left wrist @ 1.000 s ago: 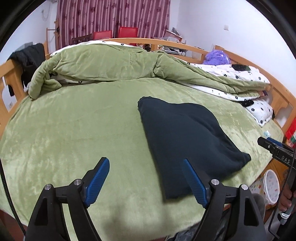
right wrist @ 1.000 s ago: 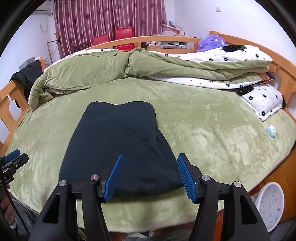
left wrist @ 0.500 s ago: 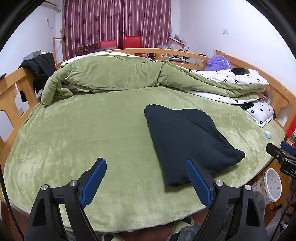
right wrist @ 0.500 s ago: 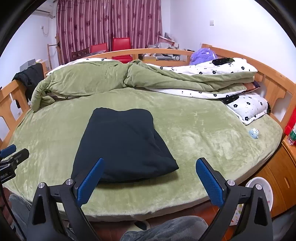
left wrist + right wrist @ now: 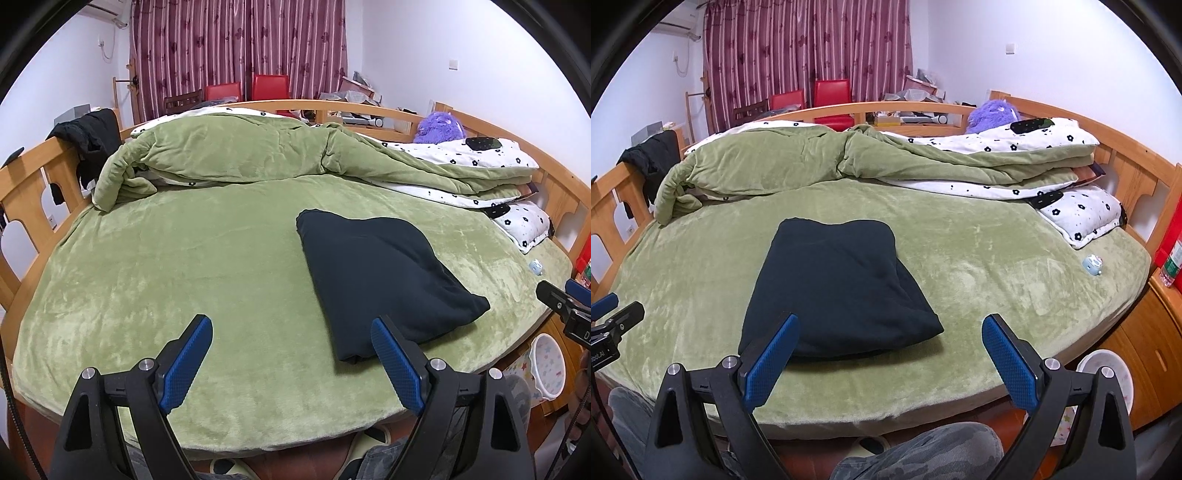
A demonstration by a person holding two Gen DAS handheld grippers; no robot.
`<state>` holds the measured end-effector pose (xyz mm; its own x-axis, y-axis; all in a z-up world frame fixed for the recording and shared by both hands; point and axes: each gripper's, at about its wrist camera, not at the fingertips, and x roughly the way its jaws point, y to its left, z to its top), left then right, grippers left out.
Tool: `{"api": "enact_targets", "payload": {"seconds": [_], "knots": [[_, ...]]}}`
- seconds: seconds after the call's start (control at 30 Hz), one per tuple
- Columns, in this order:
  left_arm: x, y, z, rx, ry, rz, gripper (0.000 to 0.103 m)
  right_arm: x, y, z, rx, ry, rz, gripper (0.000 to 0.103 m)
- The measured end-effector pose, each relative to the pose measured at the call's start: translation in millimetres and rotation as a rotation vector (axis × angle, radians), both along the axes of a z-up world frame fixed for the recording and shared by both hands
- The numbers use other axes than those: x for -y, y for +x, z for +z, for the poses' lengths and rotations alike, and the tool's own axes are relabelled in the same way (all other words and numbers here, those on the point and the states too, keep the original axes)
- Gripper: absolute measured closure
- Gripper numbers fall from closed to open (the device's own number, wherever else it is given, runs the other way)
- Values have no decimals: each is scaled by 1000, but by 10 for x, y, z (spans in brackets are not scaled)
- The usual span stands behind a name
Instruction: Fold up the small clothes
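Note:
A folded dark navy garment [image 5: 380,280] lies flat on the green bed cover [image 5: 184,266]; it also shows in the right wrist view [image 5: 838,291]. My left gripper [image 5: 291,358] is open and empty, held back over the bed's near edge, to the left of the garment's near corner. My right gripper [image 5: 890,358] is open wide and empty, held back over the near edge, just short of the garment's near right corner. Neither gripper touches the cloth.
A rumpled green quilt [image 5: 229,155] and a flowered white quilt [image 5: 1015,144] lie piled at the far side. A flowered pillow [image 5: 1082,214] and a small blue toy [image 5: 1092,264] lie at the right. A wooden rail [image 5: 26,184] rings the bed. A white basin [image 5: 546,365] stands on the floor.
Both grippers have pulled back and up from the garment toward the bed's near edge. The right gripper's jaws opened wider. The garment has stayed in place.

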<state>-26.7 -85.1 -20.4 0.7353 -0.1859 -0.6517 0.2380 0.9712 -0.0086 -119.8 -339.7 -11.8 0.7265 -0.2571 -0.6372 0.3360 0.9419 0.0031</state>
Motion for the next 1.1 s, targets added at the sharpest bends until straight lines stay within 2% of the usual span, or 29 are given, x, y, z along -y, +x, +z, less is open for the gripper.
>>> {"api": "enact_targets", "payload": {"seconds": [1.1], "knots": [[-16, -72, 54, 9, 9, 4, 15, 5, -84, 117, 13, -14, 1, 5]]}}
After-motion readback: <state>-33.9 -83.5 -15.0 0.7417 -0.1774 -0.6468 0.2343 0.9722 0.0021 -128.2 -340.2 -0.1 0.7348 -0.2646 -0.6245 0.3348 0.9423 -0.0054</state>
